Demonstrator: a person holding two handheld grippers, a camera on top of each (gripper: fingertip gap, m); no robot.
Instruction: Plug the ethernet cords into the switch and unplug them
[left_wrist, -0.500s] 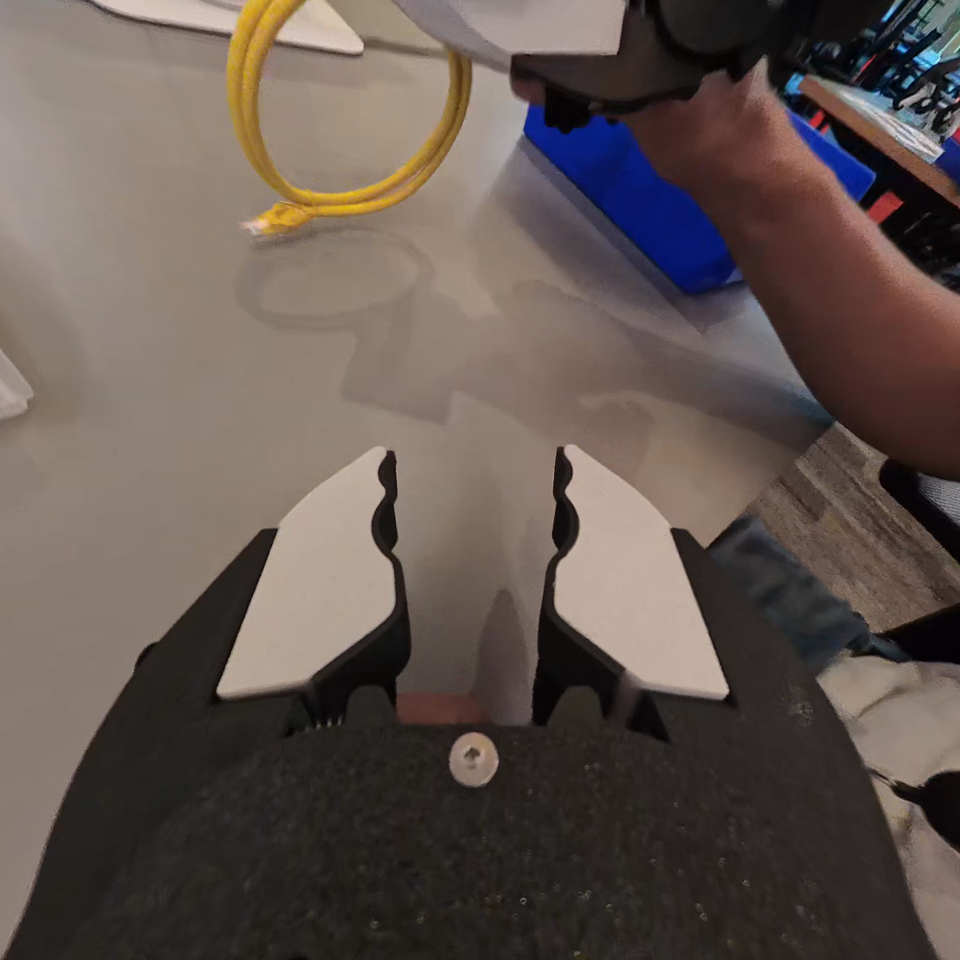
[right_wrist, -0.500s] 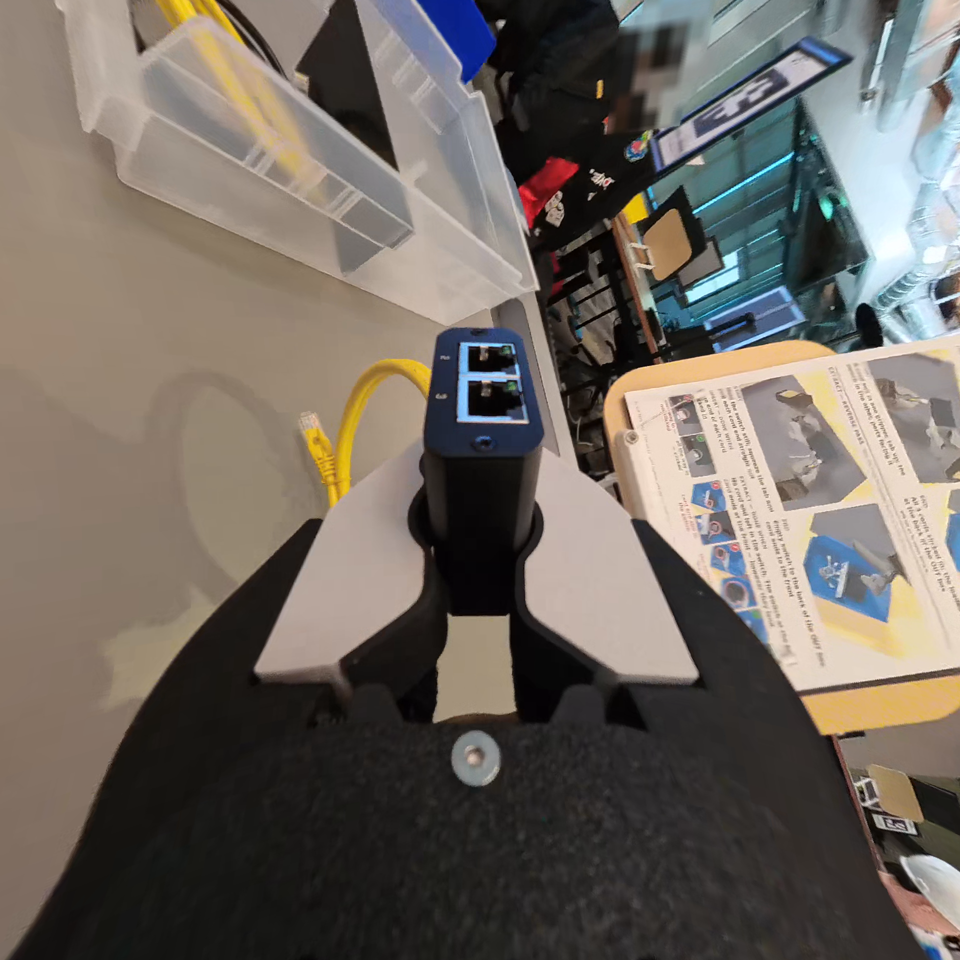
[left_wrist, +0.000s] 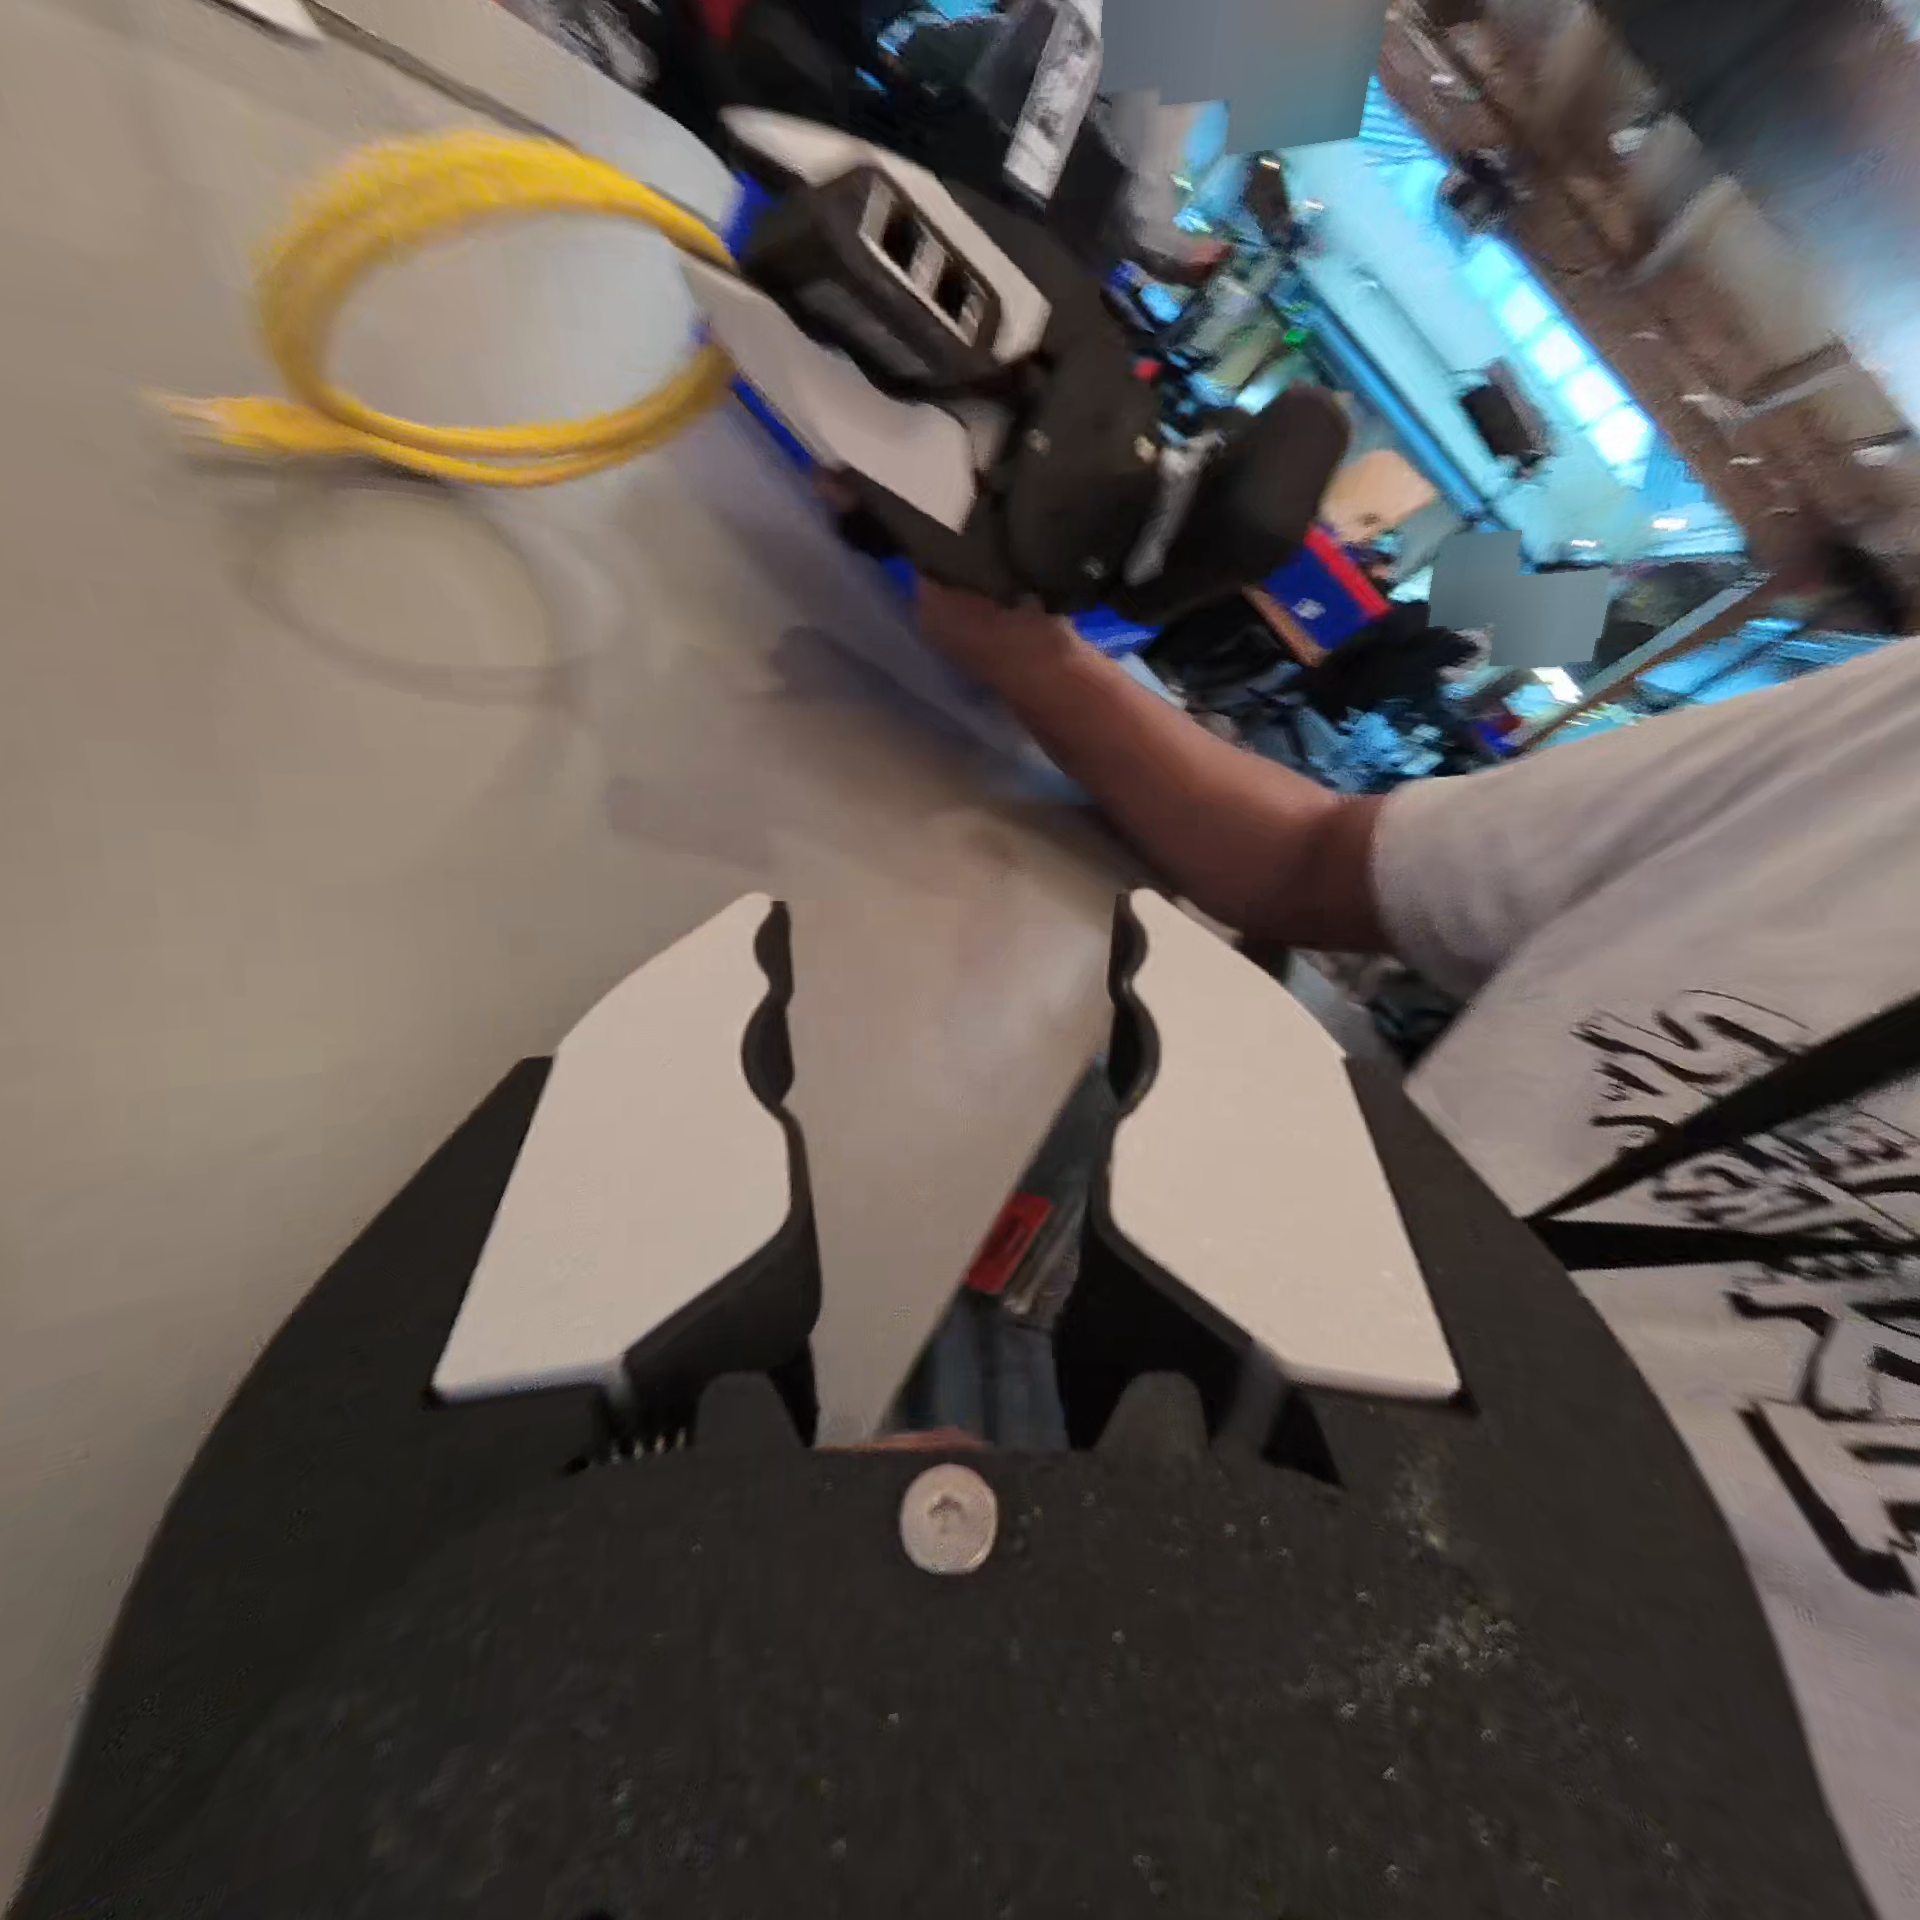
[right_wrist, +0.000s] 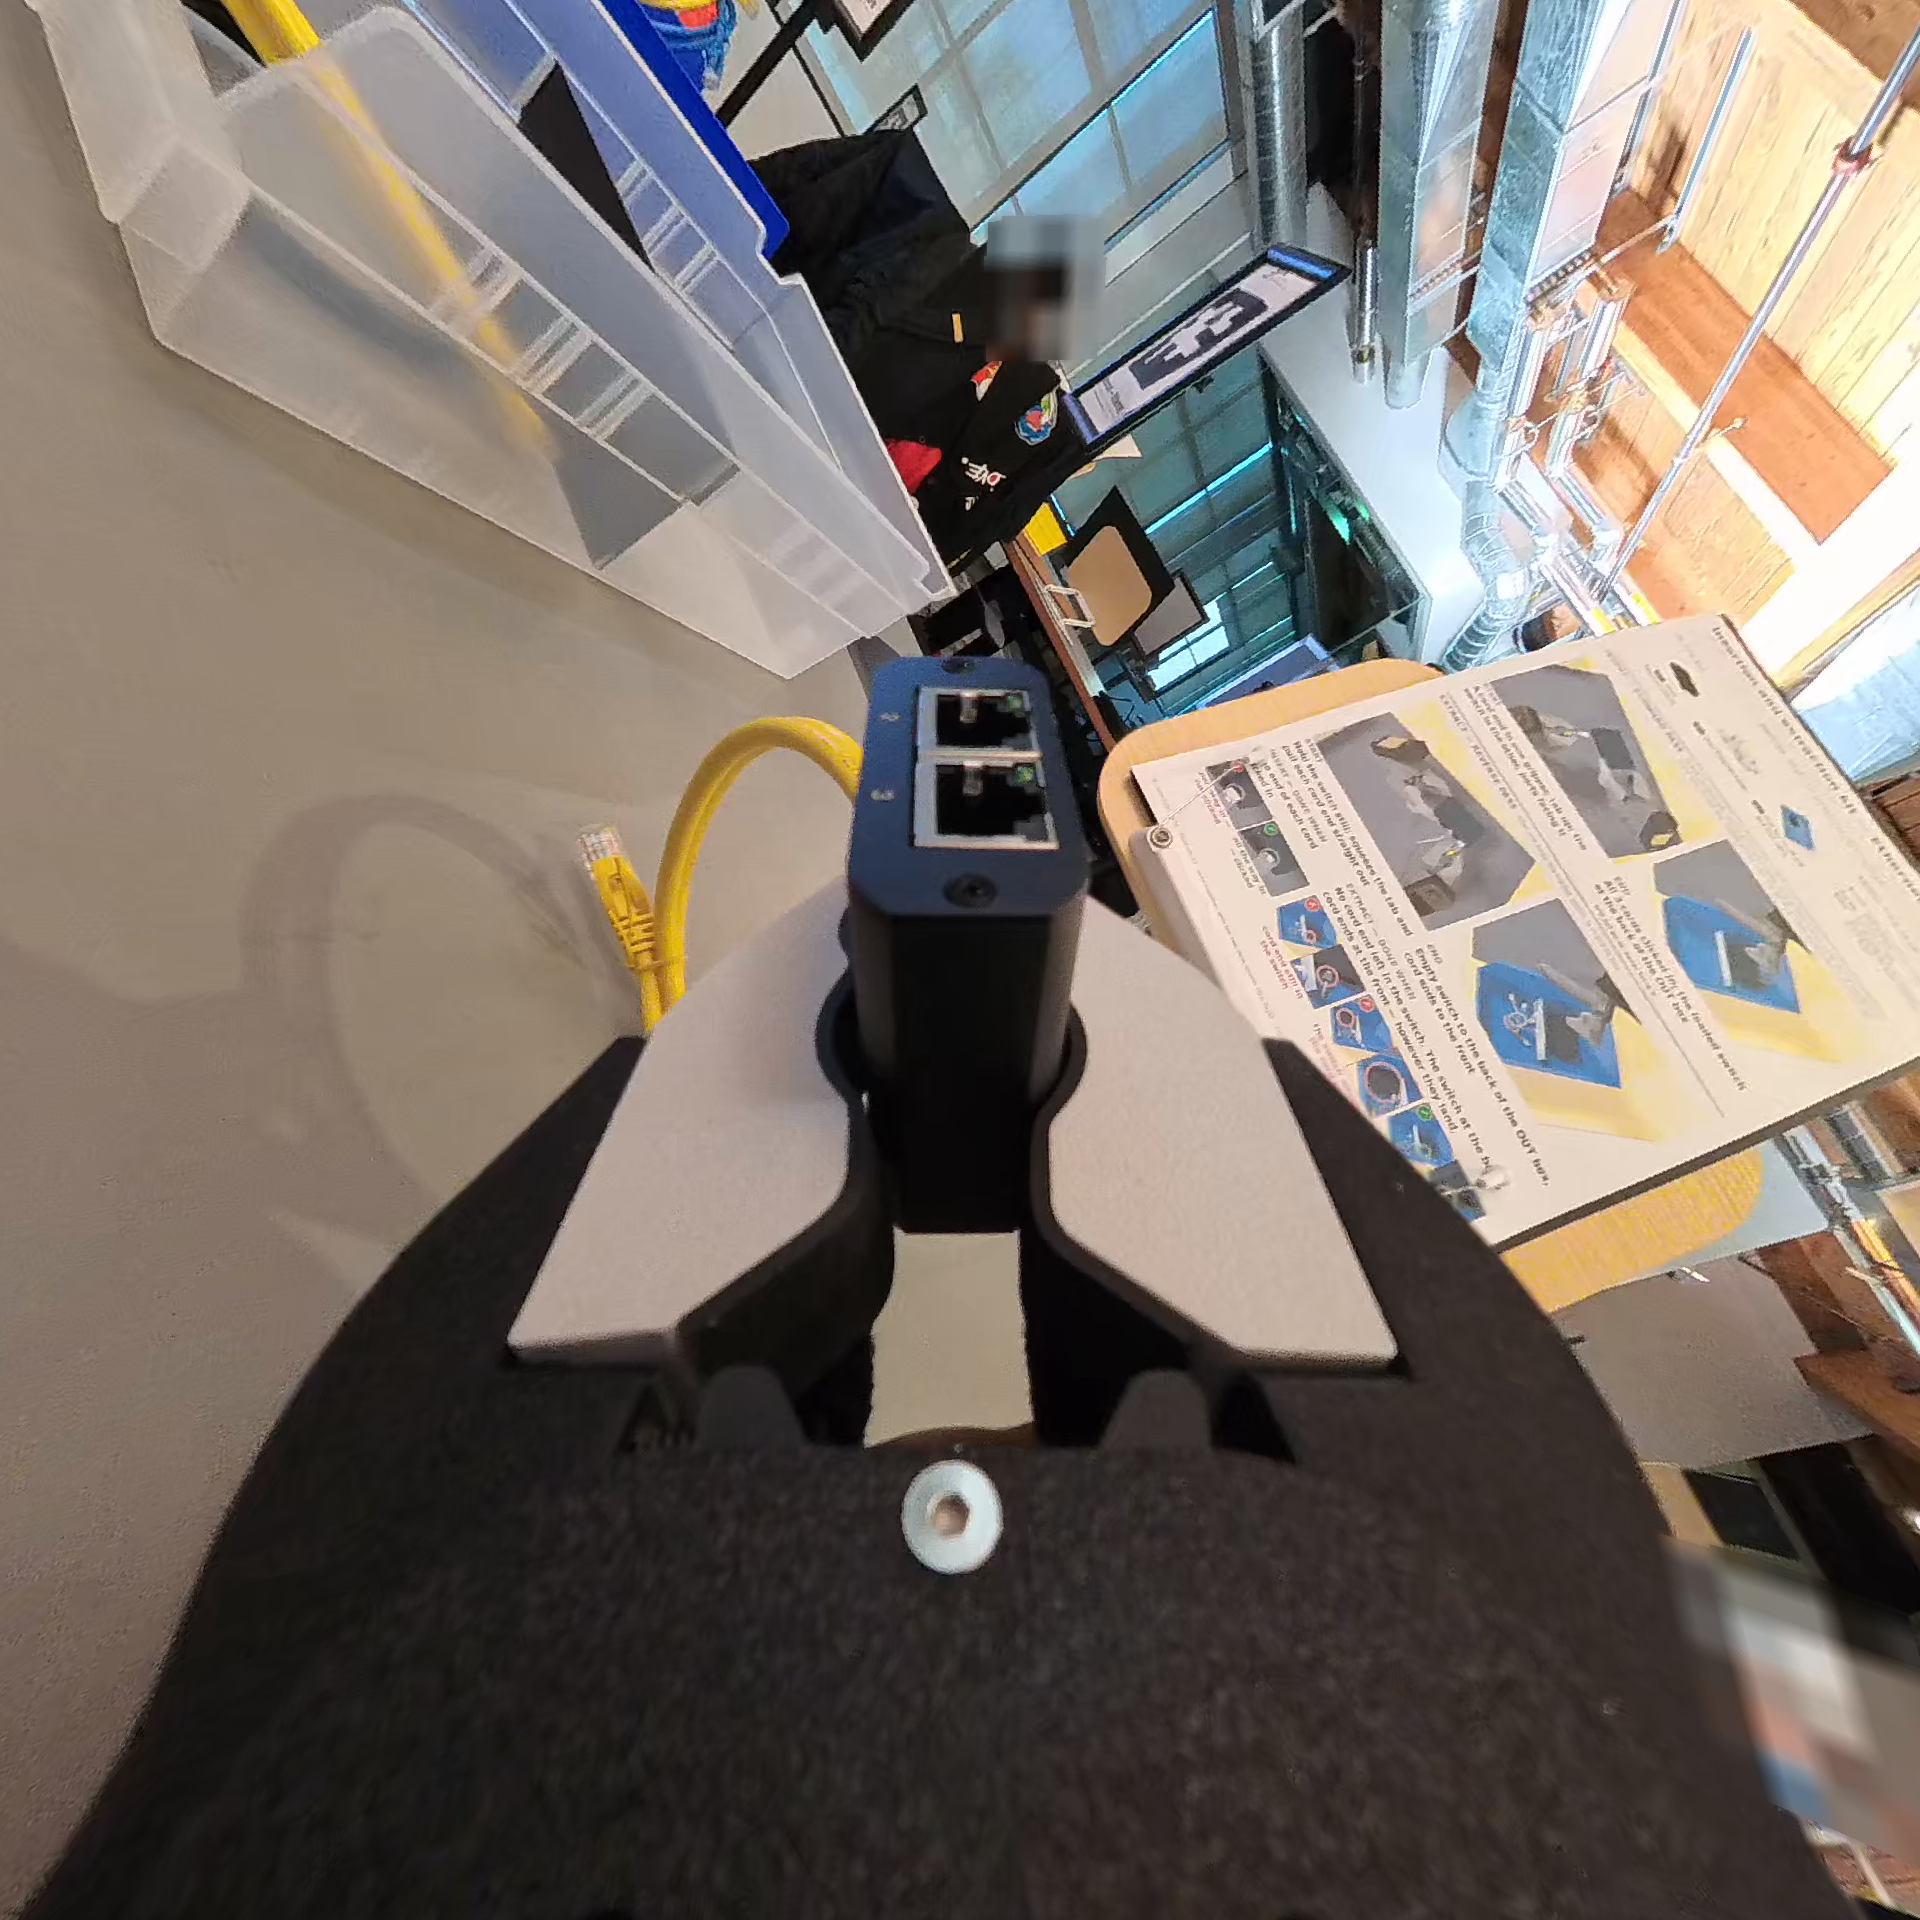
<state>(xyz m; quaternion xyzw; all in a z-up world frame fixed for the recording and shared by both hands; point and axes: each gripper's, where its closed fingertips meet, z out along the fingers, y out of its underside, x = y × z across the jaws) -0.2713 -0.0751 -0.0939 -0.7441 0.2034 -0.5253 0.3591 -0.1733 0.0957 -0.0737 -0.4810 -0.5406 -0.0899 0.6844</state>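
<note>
Swung rightward, left gripper (left_wrist: 943, 997) gapes bare; right gripper (right_wrist: 961, 997) clamps switch (right_wrist: 961, 883) (dark blue).

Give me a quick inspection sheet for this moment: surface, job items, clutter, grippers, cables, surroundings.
Surface: plain grey table, bare where visible.
Job's things: dark blue switch with two ports, both unplugged; yellow ethernet cord coiled on the table.
Clutter: clear plastic bins at the table's far edge; a blue bin behind them.
Grippers: right gripper clamps the switch body, ports facing away from it; left gripper open, nothing between its fingers.
Cables: one connector lies free on the table; more yellow cable in a clear bin.
Surroundings: illustrated instruction sheet on a board; busy workshop beyond; a person seated in the background.
</note>
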